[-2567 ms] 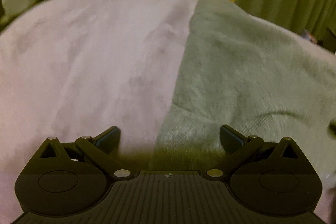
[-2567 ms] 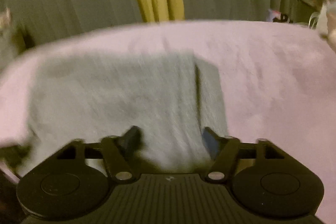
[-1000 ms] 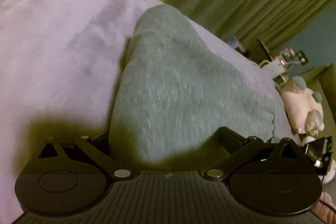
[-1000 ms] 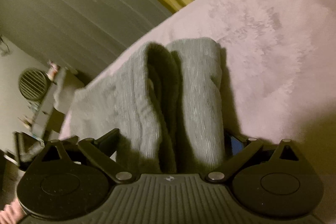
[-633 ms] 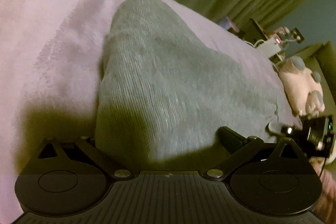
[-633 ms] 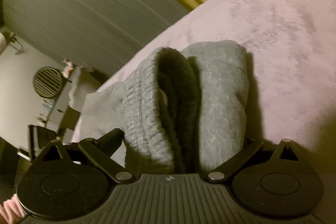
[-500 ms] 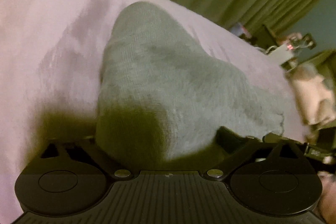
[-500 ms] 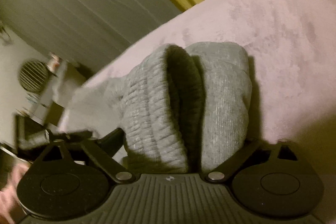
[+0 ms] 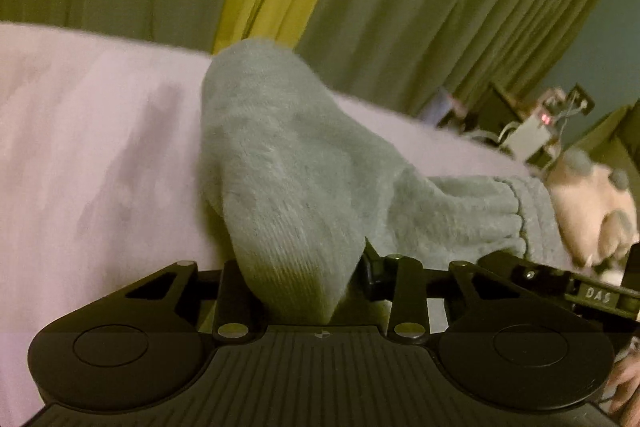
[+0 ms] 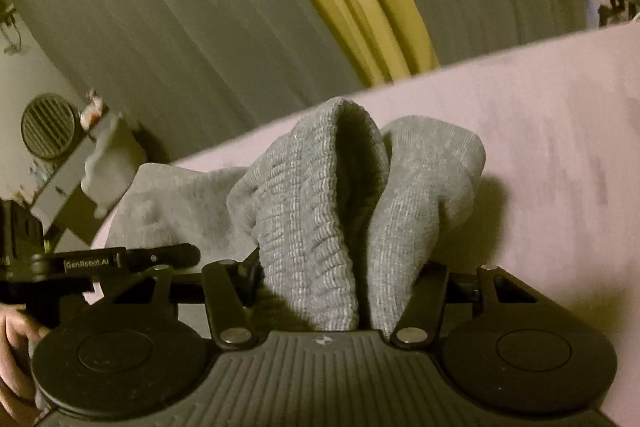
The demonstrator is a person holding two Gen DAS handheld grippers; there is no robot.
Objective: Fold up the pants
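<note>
The grey knit pants (image 9: pixel 304 179) lie on a pale pink blanket (image 9: pixel 100 155). My left gripper (image 9: pixel 300 267) is shut on a bunched fold of the pants, with the fabric rising ahead of it. My right gripper (image 10: pixel 332 275) is shut on the ribbed waistband end of the pants (image 10: pixel 312 211), where two thick folds stand up between its jaws. The right gripper's body also shows at the right edge of the left wrist view (image 9: pixel 592 291). The left gripper's body shows at the left of the right wrist view (image 10: pixel 92 263). The two grippers are close together.
Green and yellow curtains (image 9: pixel 400 7) hang behind the bed. A plush toy (image 9: pixel 588 207) and a small device with a red light (image 9: pixel 536 131) sit at the right. A round vent (image 10: pixel 46 131) and a shelf are at the left in the right wrist view.
Both grippers were open over the flat pants 2.6 s ago. They have since closed on bunched fabric, lifted it, and come closer to each other.
</note>
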